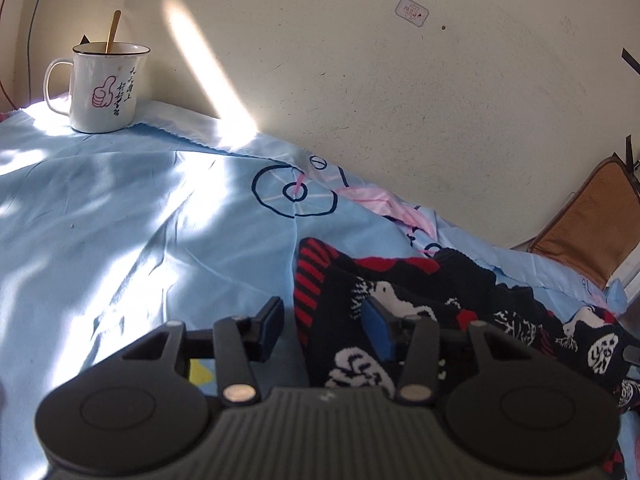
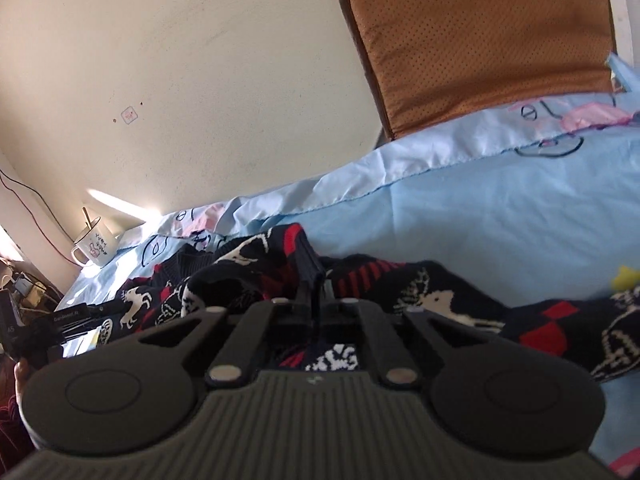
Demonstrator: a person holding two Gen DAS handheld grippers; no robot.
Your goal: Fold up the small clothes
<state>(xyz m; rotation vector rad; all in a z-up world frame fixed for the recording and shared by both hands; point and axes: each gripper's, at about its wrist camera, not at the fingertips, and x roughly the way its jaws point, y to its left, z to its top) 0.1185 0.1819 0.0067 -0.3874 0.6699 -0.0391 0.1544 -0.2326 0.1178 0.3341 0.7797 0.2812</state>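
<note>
A small black knitted sweater [image 1: 400, 300] with red stripes and white animal figures lies crumpled on a light blue bedsheet [image 1: 120, 220]. My left gripper [image 1: 324, 320] is open, its jaws spread over the sweater's striped left edge, the right pad resting on the knit. In the right wrist view the sweater [image 2: 440, 292] spreads across the sheet [image 2: 480, 208]. My right gripper [image 2: 314, 276] is shut on a raised fold of the sweater. The left gripper's body shows at the far left of that view [image 2: 60, 320].
A white enamel mug [image 1: 104, 88] with a spoon stands at the far left by the wall; it also shows in the right wrist view [image 2: 94, 250]. A brown cushion [image 2: 480, 40] leans against the wall at the right. The wall borders the bed's far side.
</note>
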